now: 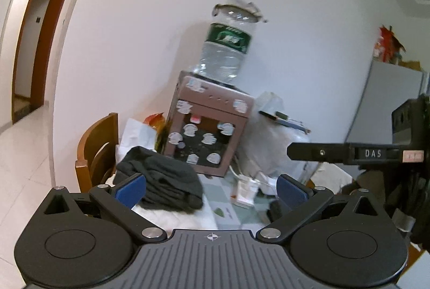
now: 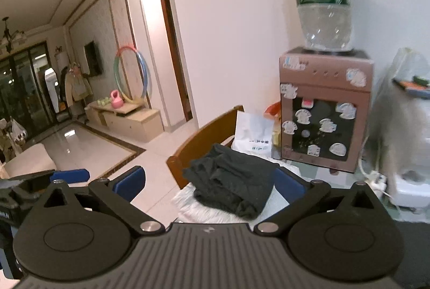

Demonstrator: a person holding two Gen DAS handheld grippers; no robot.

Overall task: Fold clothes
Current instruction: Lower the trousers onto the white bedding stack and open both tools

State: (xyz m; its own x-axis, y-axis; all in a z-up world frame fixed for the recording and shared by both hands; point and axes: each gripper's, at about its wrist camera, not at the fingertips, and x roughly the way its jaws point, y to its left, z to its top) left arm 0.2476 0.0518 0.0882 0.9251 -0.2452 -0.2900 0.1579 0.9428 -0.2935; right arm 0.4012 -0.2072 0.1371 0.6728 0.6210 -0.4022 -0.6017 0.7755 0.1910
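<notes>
Blue-padded left hand-held gripper (image 1: pixel 211 189), right hand-held gripper (image 2: pixel 209 185) — wide apart, empty.

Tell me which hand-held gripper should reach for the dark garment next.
Probably the right hand-held gripper: it is open, and the dark garment lies straight ahead between its fingers. The left hand-held gripper, also open, has the garment toward its left finger.

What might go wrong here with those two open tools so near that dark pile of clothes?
1. The dark clothes lie near the table's edge beside the chair; a clumsy pull might drag them off.
2. The water dispenser and cables stand close behind; a wide swing of either tool could hit them.
</notes>
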